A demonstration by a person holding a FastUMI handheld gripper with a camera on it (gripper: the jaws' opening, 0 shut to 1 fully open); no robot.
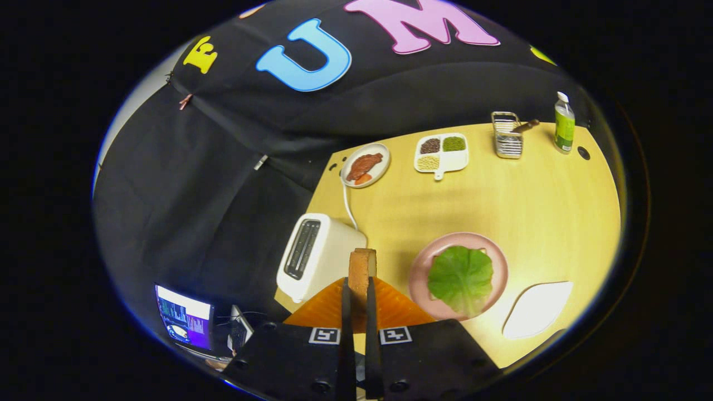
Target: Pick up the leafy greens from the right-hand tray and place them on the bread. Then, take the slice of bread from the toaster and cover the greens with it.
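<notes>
Gripper [359, 295] clamped narrow on bread slice [362, 270] — upright between fingers; toaster [315, 256] beside, greens [461, 278] on plate [418, 273].

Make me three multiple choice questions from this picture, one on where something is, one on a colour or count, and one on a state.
1. Where do the leafy greens lie?
A. on the pink plate
B. on the toaster
C. in the wire basket

2. How many filled compartments has the divided white dish?
A. one
B. three
C. five

3. What is the gripper doing?
A. open over the bottle
B. shut on the bread slice
C. open above the meat plate

Answers: 1 A, the green leaf rests on the pink plate. 2 B, brown, green and pale fillings show. 3 B, both fingers press the slice's sides.
</notes>
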